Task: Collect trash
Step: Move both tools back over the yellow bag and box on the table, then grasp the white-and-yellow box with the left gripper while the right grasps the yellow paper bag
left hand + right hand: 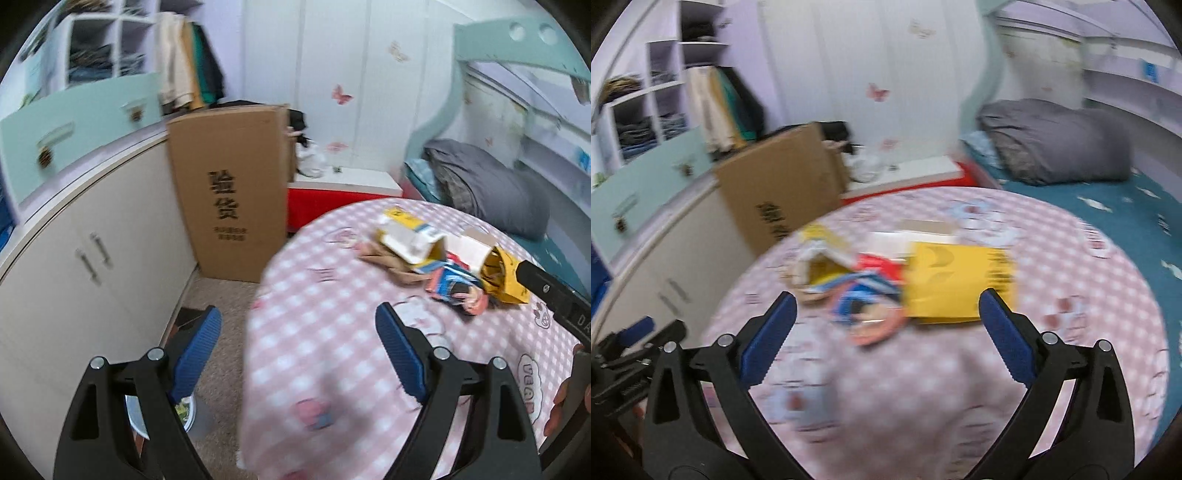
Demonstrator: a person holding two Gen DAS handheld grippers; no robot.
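Lying crumpled on the checked cloth (923,387), colourful trash (886,280) faces both wide-open, empty grippers (888,325).

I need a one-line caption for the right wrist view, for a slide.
Open right gripper faces a yellow packet and other paper trash on the pink checked table.

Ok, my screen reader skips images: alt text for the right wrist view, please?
Open right hand-held gripper hovers, empty, over a pile of trash including a yellow packet, on a pink checked tablecloth. A cardboard box stands behind.
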